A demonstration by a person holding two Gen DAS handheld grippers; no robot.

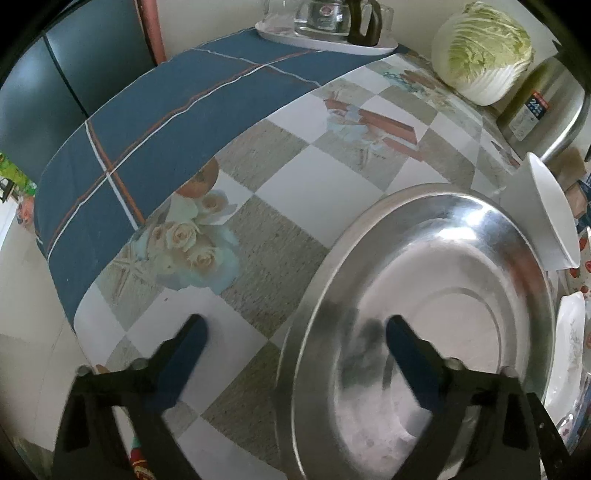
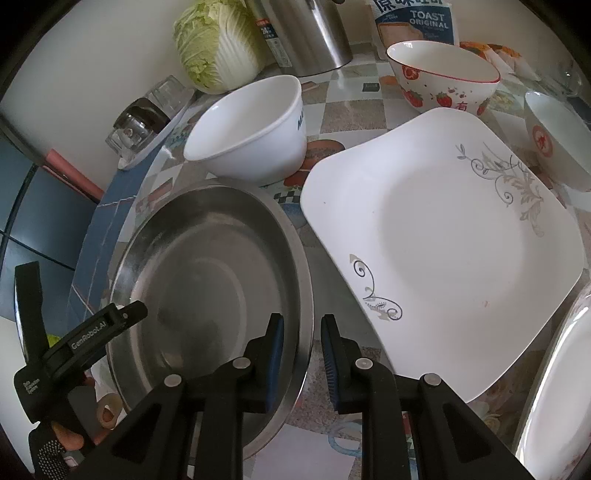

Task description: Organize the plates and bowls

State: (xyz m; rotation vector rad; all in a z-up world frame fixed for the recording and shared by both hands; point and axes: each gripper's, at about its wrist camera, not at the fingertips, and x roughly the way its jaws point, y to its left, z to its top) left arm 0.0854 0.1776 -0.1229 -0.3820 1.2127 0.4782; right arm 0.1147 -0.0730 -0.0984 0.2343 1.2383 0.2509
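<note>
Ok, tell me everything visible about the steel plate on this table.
The steel plate is round, shiny metal, with a wide rim and a shallow, empty well. It lies flat on the checked tablecloth, beside the square white plate. The right hand-held gripper straddles its near rim, jaws slightly apart; the left hand-held gripper straddles the opposite rim, open.

1. Toast bag (image 2: 415, 22), behind the strawberry bowl (image 2: 441, 79): "TOAST ORIGINAL" in white; Chinese characters above, cut off.
2. Strawberry bowl: one red character, "有", low on its wall.
3. Left gripper (image 2: 79, 341), left of the strawberry bowl: "GenRobot.AI" in white.
4. Steel pot (image 2: 310, 37), left of the toast bag: label showing "24"; rest too small to read.
</note>
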